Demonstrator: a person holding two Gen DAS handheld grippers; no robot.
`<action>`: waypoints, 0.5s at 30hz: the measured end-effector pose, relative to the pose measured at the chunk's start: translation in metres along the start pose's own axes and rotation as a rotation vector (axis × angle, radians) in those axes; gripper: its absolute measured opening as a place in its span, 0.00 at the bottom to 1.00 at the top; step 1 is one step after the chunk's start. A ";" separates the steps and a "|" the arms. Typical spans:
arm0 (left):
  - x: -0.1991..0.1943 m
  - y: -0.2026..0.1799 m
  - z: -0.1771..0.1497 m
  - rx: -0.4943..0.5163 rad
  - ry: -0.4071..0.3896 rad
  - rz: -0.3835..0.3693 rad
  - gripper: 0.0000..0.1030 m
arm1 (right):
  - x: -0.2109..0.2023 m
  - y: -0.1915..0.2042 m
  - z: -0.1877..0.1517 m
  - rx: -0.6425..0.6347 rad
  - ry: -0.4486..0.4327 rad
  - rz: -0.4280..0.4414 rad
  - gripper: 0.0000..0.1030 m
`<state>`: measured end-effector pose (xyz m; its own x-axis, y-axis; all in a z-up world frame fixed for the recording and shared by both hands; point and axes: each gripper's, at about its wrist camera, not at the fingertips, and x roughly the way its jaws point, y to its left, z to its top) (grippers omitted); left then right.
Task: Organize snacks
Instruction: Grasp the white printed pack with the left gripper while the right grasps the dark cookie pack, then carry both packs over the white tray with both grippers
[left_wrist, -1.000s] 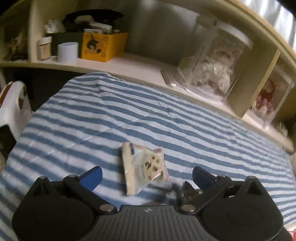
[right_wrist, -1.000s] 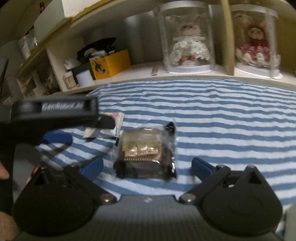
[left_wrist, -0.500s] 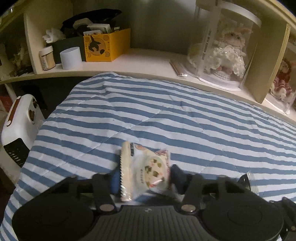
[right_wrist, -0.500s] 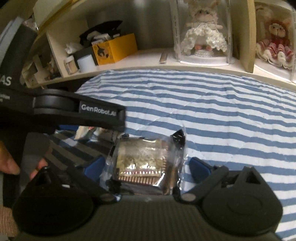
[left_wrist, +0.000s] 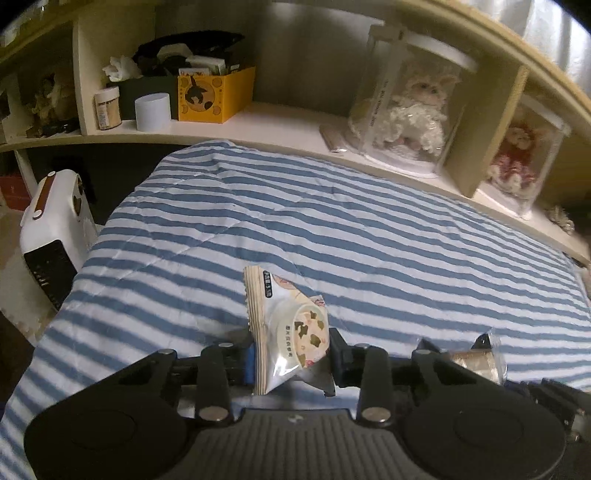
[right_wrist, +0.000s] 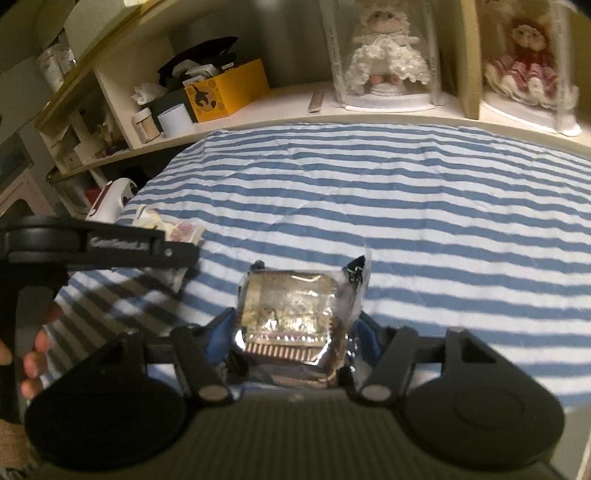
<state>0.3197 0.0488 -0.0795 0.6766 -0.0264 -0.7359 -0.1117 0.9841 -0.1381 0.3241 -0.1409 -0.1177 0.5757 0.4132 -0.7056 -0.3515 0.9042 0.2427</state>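
Both snacks are in hand; neither has been put anywhere yet. The left tool is pressed together on a white snack packet, low centre of the left wrist view, the packet standing up from the pinch above the striped bedcover. The right tool has its jaws closing, and a foil-wrapped snack in clear film sits between them at lower centre of the right wrist view; the blue pads appear to meet the wrapper's sides, though the film bulges over the contact and the left side is blurred. Judged from this, pick-up is about done and the sorting itself remains. No bin, tray or other obvious destination shows; the shelf along the top of both views holds a yellow box and two cased dolls, but whether snacks belong there cannot be told. Packet print is too small to read. In the right view the left tool's body covers most of the white packet, and fingers of the hand holding it are cut off at the left edge.
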 end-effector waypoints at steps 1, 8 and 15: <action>-0.006 0.000 -0.003 0.002 -0.003 -0.005 0.37 | -0.009 -0.003 -0.003 0.005 -0.006 0.001 0.70; -0.050 -0.006 -0.021 0.006 -0.023 -0.039 0.37 | -0.055 -0.007 -0.016 0.030 -0.045 0.002 0.70; -0.093 -0.018 -0.036 0.014 -0.048 -0.068 0.37 | -0.096 -0.011 -0.027 0.048 -0.076 -0.004 0.70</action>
<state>0.2324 0.0269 -0.0321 0.7166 -0.0851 -0.6923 -0.0541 0.9828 -0.1768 0.2527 -0.1939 -0.0710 0.6323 0.4148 -0.6543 -0.3142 0.9093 0.2728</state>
